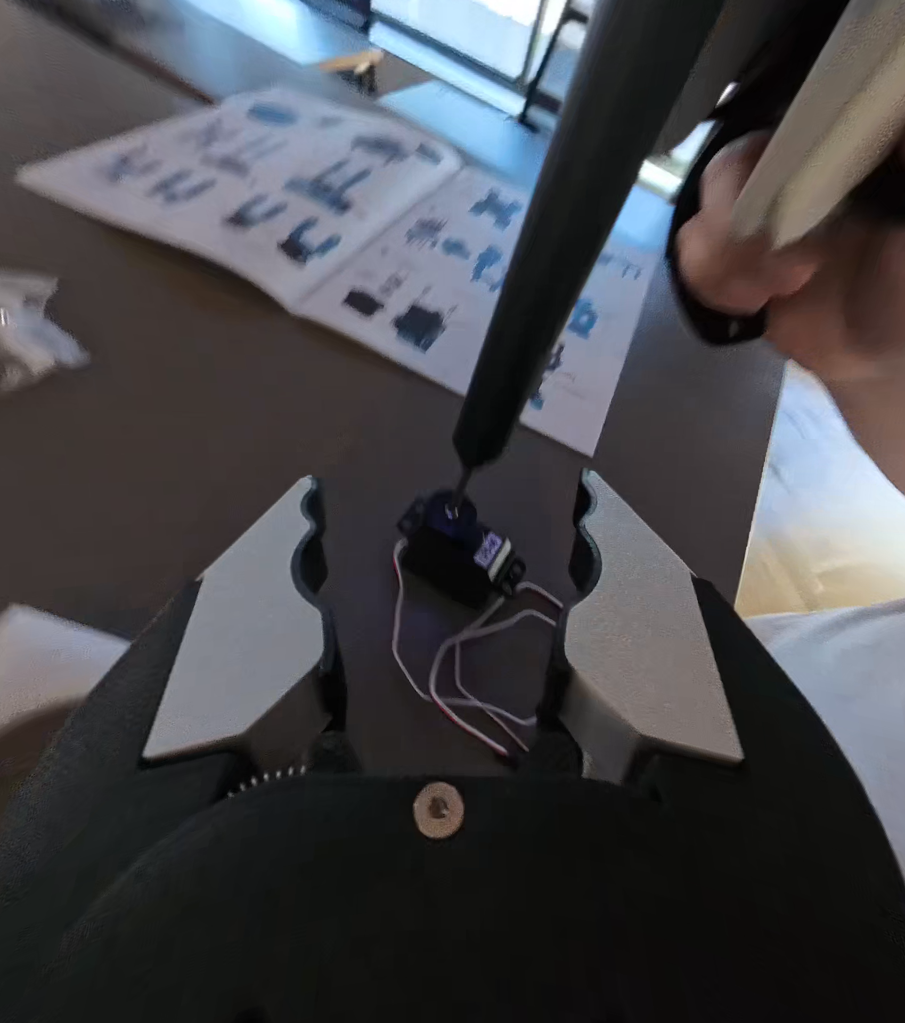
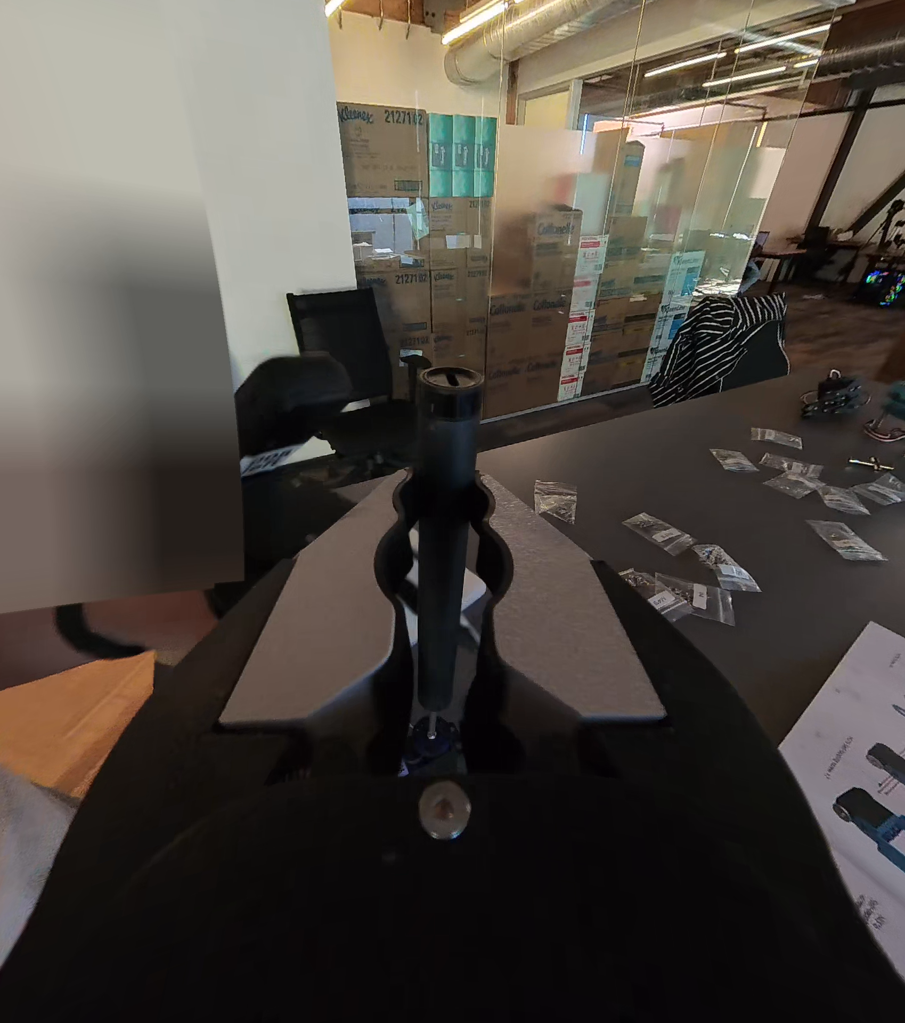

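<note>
Right now my left claw [image 1: 447,484] hangs wide open over the table [image 1: 162,443] with nothing in it. A small black servo [image 1: 455,553] lies flat on the table in the gap between the two fingers, clear of both. Its thin wires [image 1: 439,653] loop back toward the claw's base and run close by the finger on the picture's right. Whether they touch it I cannot tell.

My right claw [image 2: 443,487] is closed around a dark screwdriver [image 2: 441,581], pinching the shaft partway along, with the cap end standing out past the fingertips. The driver points back and down, and its thin bit meets the round hub on the servo's top. From the left wrist view the driver leans, not plumb over the hub. A hand [image 1: 771,288] grips the right rig's handle above.

The servo sits near the table edge on the person's side. An open booklet [image 1: 273,182] lies beyond it, toward the middle. Small clear bags [image 2: 660,534] are scattered farther across, toward the far edge.
</note>
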The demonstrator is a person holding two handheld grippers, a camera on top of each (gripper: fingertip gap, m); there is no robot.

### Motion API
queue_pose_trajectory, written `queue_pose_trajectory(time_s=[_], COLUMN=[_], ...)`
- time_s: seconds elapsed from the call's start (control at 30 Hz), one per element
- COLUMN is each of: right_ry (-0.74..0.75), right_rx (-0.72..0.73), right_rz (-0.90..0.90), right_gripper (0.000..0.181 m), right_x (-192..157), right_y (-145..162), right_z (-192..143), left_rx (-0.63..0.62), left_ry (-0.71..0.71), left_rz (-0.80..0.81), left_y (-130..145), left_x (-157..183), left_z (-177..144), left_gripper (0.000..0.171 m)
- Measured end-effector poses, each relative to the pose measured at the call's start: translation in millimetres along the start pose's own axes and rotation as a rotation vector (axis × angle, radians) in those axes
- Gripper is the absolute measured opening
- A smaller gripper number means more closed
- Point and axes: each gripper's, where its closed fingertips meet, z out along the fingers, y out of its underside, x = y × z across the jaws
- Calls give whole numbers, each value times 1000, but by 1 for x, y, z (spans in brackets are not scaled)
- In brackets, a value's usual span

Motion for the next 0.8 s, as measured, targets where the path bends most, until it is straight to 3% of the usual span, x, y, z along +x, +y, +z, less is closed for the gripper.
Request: queue_pose_trajectory(time_s=[0.13,0.3,0.47,0.8], right_ry=[3,-19,-123,-388], right_rx=[8,6,-12,-85], right_rz=[1,-19,18,-29], right_gripper=[16,16,16,17], right_x=[0,-3,0,-12], right_y=[0,-1,0,2], right_z=[-2,0,-1,-7], left_rx=[-133,-161,-216,-360], left_ry=[-138,-233,-107,182], left_rz=[-108,-34,3,320], left_y=[45,50,52,55], left_x=[6,-3,-1,5], left_z=[14,25,23,22], left_gripper=[83,48,47,48])
